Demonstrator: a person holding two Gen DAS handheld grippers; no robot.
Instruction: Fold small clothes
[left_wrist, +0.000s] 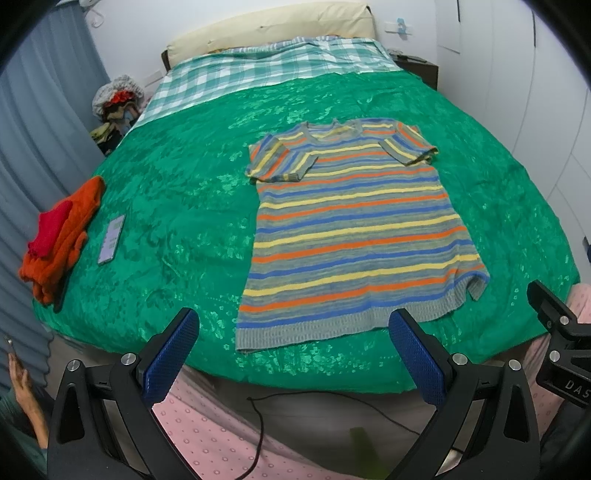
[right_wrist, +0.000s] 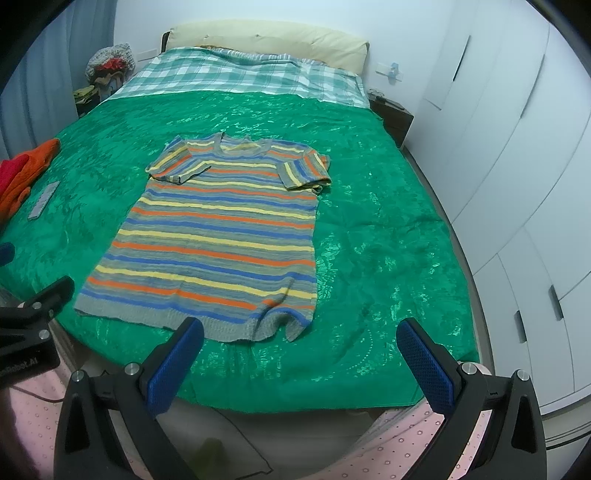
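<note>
From the left wrist view, your left tongs (left_wrist: 293, 345) hang spread wide and hold nothing, poised just off the near edge of the bed (left_wrist: 177, 206). The striped knit top (left_wrist: 351, 229) lies flat on the green bedspread, hem toward you and neckline away. Both short sleeves look turned in over the chest, though the body is at full length with no fold across it. Near the bed's left edge sits an orange and red pile of clothes (left_wrist: 59, 236), seemingly already bundled, with a phone (left_wrist: 112, 239) just beside it. A part of your right tongs shows at the right border.

From the right wrist view, your right tongs (right_wrist: 299, 345) are likewise parted and empty, hovering above the near edge of the bedspread, right of the hem. The near right hem corner is curled and slightly rumpled; the rest lies smooth.

By my judgement you are early on this garment: spread out, sleeves perhaps tucked, and the lengthwise and crosswise folds all remain, beginning with a grip on the hem corners
</note>
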